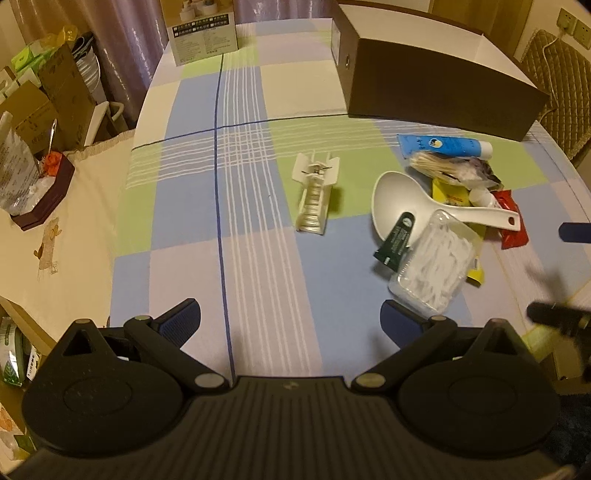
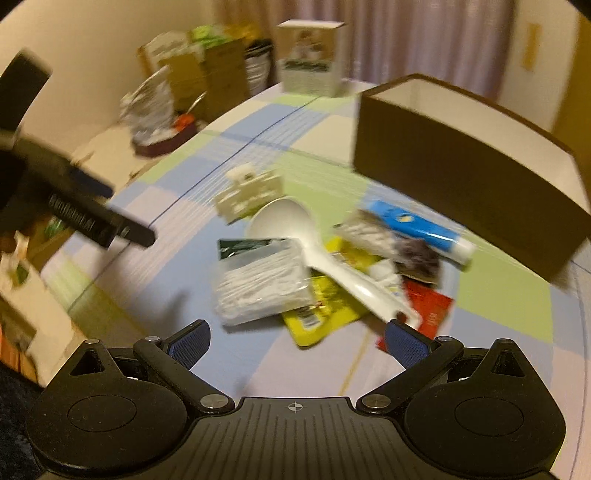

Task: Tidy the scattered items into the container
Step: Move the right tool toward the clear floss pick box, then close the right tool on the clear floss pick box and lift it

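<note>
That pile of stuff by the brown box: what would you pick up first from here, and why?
Probably lower the right gripper onto the clear box of floss picks. Its jaws are open and empty, that box lies nearest them on top of the pile, and the brown container stands open just beyond. The left gripper is also open but sits farther from the pile.

A home dining room: checked tablecloth [image 1: 236,206], curtains [image 1: 125,48], padded chair [image 1: 554,74], wall sockets [image 1: 574,24].
</note>
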Available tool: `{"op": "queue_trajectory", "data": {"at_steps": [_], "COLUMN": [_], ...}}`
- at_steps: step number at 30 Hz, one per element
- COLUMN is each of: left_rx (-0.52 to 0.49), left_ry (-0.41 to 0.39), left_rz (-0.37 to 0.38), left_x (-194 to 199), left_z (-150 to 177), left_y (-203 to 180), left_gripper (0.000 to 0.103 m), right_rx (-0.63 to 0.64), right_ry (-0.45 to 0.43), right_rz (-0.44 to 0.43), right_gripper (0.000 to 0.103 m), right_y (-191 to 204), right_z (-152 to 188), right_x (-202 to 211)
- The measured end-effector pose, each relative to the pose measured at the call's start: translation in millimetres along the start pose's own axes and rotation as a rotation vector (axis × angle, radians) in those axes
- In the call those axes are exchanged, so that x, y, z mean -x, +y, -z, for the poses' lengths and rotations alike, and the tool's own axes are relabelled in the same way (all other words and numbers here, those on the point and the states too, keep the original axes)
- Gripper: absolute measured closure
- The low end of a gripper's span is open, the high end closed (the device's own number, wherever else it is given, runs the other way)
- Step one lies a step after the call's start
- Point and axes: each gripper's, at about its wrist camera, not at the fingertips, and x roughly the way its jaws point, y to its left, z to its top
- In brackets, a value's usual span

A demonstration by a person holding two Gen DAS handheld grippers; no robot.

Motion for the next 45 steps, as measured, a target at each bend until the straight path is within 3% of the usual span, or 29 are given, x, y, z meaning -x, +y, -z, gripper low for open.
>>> {"op": "queue_trajectory", "data": {"at_steps": [9, 27, 28, 29, 35, 45], "left_rx": [0.025, 0.082, 0.083, 0.085, 0.084, 0.022], "left_ry": [0.003, 0.03, 0.03, 0.031, 0.023, -0.01], "left_rz": [-0.016, -0.042, -0.044, -0.047, -0.043, 0.005], "left_x": [-17.9, -26.2, -26.4, -26.6, -24.8, -21.9], "left_z": [-12.4, -5.3, -4.9, -4.6, -5.1, -10.1], "left_y": [20.4, 45.1, 45.8, 46.0, 43.8, 20.0], "left_gripper": [0.001, 0.001, 0.001, 0.001, 0.001, 0.001], "right_rx": [0.17, 0.211, 0.215, 0.219, 0.224, 0.113], "right_ry": [0.018, 0.007, 0.006, 0.011, -0.048, -0.105], "right_rz": [0.004, 0.008, 0.011, 0.008, -0.022, 0.054], "right_gripper": [0.0, 0.0, 0.015, 0.015, 0.016, 0.016], "right_y": [22.9, 29.9, 29.8, 29.3, 25.5, -10.3], "right_z": [-8.7, -18.2, -17.9, -18.1, -17.1, -19.7], "right_x": [-34.0, -73.6, -74.4, -75.6, -60.4, -19.4]}}
